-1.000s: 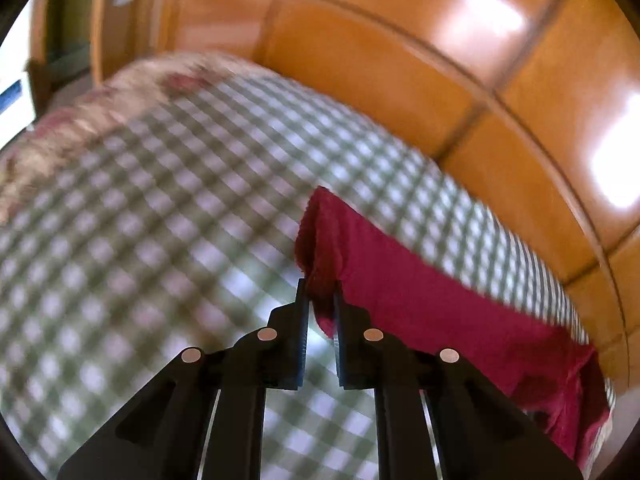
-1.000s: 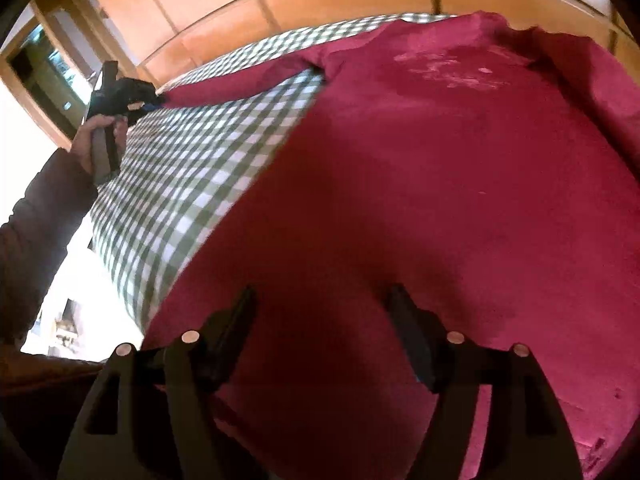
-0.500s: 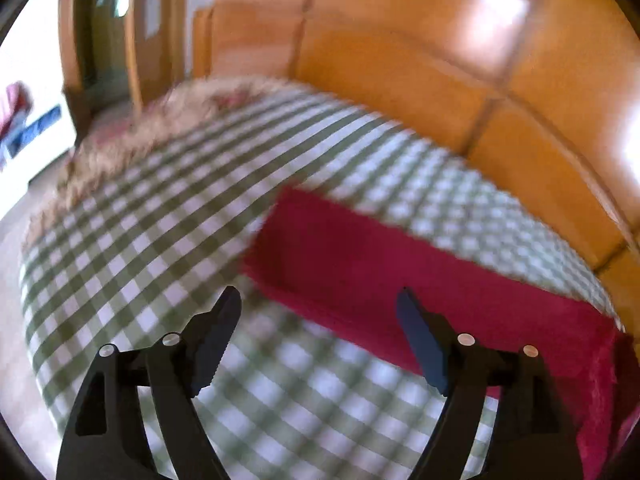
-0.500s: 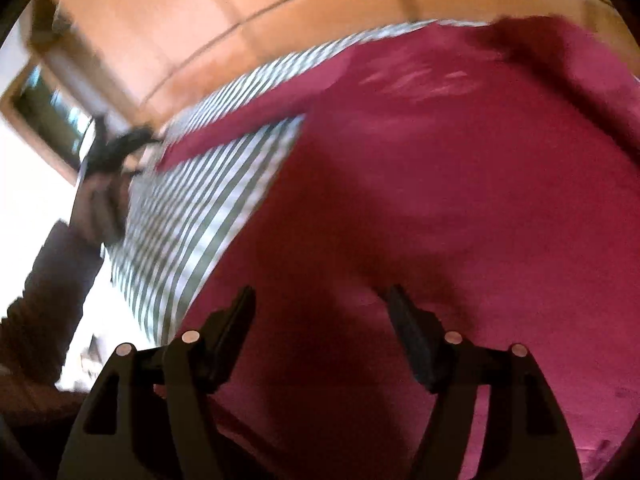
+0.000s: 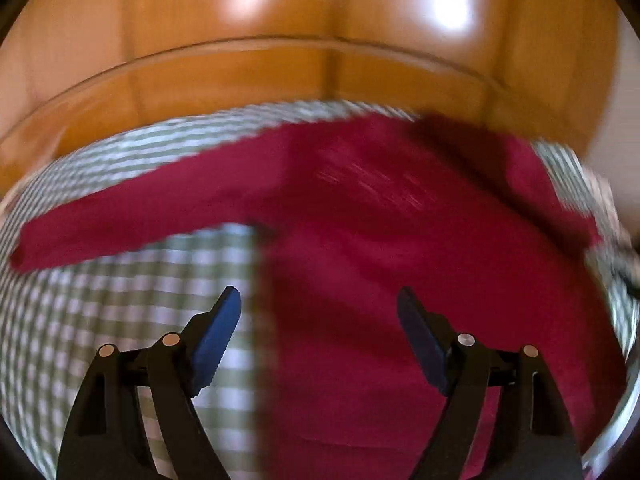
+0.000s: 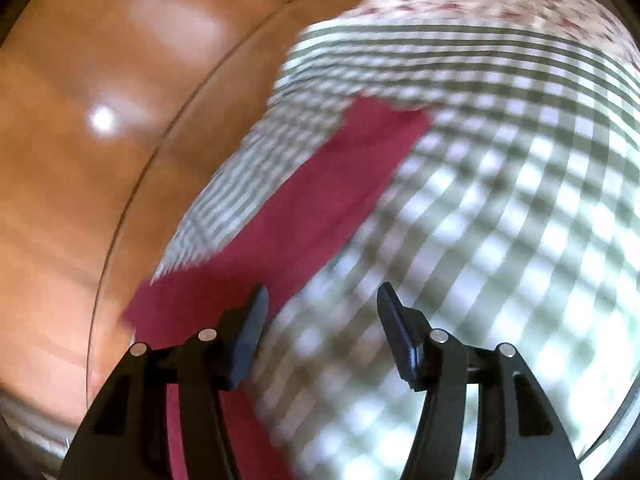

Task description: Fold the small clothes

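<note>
A dark red long-sleeved garment (image 5: pixel 400 248) lies spread on a green-and-white checked bed cover (image 5: pixel 100 320). Its left sleeve (image 5: pixel 132 216) stretches out flat to the left. My left gripper (image 5: pixel 319 312) is open and empty, hovering over the garment's left edge. In the right wrist view the same sleeve (image 6: pixel 320 200) runs diagonally across the cover (image 6: pixel 500 240). My right gripper (image 6: pixel 320 308) is open and empty above the sleeve's near end. Both views are blurred by motion.
A glossy orange wooden headboard or wall panel (image 5: pixel 320 60) borders the bed's far side, and shows at the left in the right wrist view (image 6: pixel 100 160). A floral quilt (image 6: pixel 500 0) lies at the bed's far end.
My left gripper opened and let go of the sleeve end, which now lies flat, then swung right over the garment body. My right gripper swung left from the body to the sleeve.
</note>
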Available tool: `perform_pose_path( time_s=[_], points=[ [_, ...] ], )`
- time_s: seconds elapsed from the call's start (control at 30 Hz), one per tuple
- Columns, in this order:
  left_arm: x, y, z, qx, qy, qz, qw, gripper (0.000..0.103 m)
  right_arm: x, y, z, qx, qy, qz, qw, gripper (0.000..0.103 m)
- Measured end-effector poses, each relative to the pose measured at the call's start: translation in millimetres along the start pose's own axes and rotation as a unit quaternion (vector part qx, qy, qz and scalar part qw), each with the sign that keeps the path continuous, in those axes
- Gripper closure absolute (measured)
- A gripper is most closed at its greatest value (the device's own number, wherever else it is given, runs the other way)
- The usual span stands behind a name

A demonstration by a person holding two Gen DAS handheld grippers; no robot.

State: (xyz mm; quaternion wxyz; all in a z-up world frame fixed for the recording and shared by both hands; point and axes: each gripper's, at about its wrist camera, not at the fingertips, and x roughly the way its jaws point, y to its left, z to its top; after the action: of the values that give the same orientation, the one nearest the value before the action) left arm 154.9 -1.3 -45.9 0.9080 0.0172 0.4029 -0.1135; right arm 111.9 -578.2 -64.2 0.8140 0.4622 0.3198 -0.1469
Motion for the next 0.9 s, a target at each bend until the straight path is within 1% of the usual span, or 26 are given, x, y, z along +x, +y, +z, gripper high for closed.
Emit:
perform_pose_path(
  time_s=[0.07,0.1,0.13,0.2,0.23,0.27,0.3,0.33,0.37,0.43,0.5,0.53,0.6,0.63,0.7,0.77,0.87,0.9],
  points=[
    [10,-20,-7,0.023,0.015,-0.008,0.9996,0.024,15,-9,20,0.030,0.001,-0.002,1.000,0.047],
    [15,-27,-9,0.029,0.023,-0.008,0.9993,0.024,24,-12,29,0.045,0.002,0.004,0.999,0.048],
    [19,-29,-10,0.032,0.028,-0.006,0.9991,0.024,32,-8,34,0.049,0.002,0.008,0.999,0.049],
    [30,-30,-12,0.023,0.042,-0.005,0.9988,0.024,43,-10,48,0.043,0.007,0.011,0.999,0.057],
    [35,-27,-13,0.015,0.049,-0.005,0.9987,0.024,51,-4,53,0.037,0.013,0.012,0.999,0.058],
    [39,-28,-15,0.005,0.056,-0.004,0.9984,0.023,57,0,57,0.028,0.017,0.009,0.999,0.065],
    [40,-28,-17,-0.001,0.056,-0.006,0.9984,0.022,62,3,61,0.016,0.022,0.004,1.000,0.077],
    [40,-27,-18,-0.005,0.054,-0.008,0.9985,0.021,65,5,63,0.003,0.025,0.000,1.000,0.085],
    [42,-27,-18,-0.007,0.054,-0.008,0.9985,0.020,66,8,66,-0.013,0.025,-0.005,1.000,0.099],
    [42,-25,-19,-0.006,0.054,-0.006,0.9985,0.018,60,18,77,-0.047,0.012,-0.009,0.999,0.099],
    [41,-27,-21,-0.006,0.052,-0.004,0.9986,0.016,48,28,92,-0.084,-0.019,-0.013,0.996,0.099],
    [41,-28,-21,-0.006,0.052,-0.004,0.9986,0.015,43,32,99,-0.100,-0.035,-0.022,0.994,0.099],
    [42,-28,-21,-0.007,0.052,-0.002,0.9986,0.013,35,36,112,-0.125,-0.070,-0.053,0.988,0.099],
    [43,-28,-21,-0.008,0.052,-0.002,0.9986,0.013,32,34,122,-0.126,-0.091,-0.078,0.985,0.099],
    [43,-28,-21,-0.007,0.052,-0.001,0.9986,0.012,35,25,136,-0.121,-0.117,-0.124,0.978,0.099],
    [45,-27,-20,-0.008,0.054,-0.003,0.9985,0.012,44,13,146,-0.104,-0.117,-0.149,0.976,0.099],
    [45,-27,-19,-0.007,0.056,-0.004,0.9984,0.011,64,3,143,-0.098,-0.097,-0.168,0.976,0.098],
    [45,-26,-18,-0.006,0.058,-0.005,0.9983,0.011,71,2,140,-0.096,-0.087,-0.170,0.977,0.094]
  ],
)
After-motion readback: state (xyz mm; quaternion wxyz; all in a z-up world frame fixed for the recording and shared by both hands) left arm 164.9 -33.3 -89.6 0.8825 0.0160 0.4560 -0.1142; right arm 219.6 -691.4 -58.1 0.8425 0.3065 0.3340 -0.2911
